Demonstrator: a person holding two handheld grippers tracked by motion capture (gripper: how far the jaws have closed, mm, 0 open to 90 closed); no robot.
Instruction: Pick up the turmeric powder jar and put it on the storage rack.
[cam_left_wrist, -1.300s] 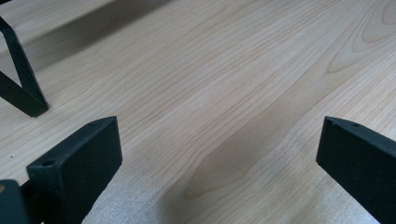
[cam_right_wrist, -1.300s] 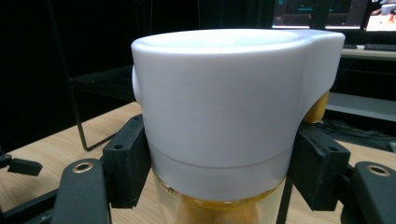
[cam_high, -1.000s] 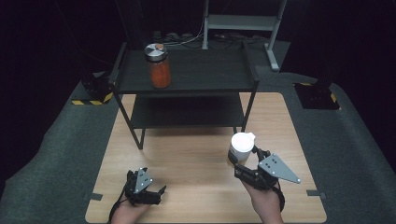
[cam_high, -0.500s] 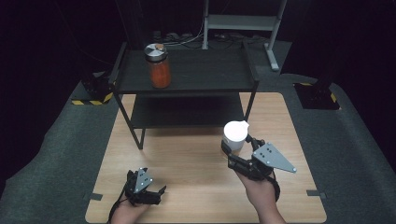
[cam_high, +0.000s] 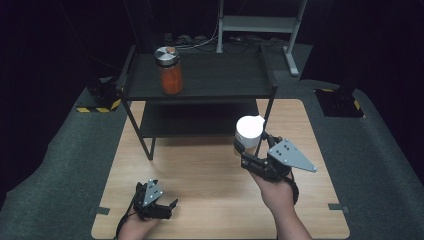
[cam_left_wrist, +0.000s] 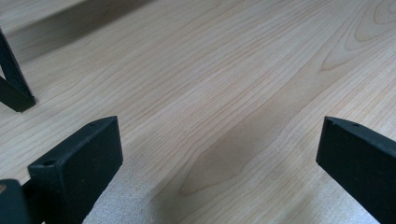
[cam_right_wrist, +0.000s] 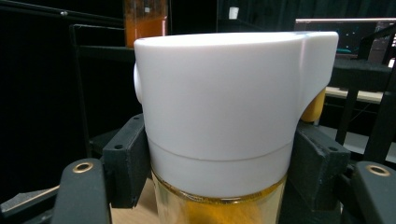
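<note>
Dark room; pale wooden tabletop (cam_high: 210, 170) with a black two-tier shelf (cam_high: 200, 95) at its far edge. The right tool (cam_high: 250, 150) is clamped on a white-capped jar (cam_high: 249, 131) of yellow contents, held upright above the tabletop. Beyond it, an orange-filled jar (cam_high: 170, 71) stands on the shelf's top tier. The left tool (cam_high: 159, 200), jaws wide apart and empty, lies low over the tabletop.

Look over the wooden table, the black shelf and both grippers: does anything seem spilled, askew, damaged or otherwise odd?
Nothing stands out. The orange-filled jar stands upright on the black shelf. The right gripper holds the white-capped bottle upright, cap on. The left gripper is open over the bare wooden table. No spill shows.
</note>
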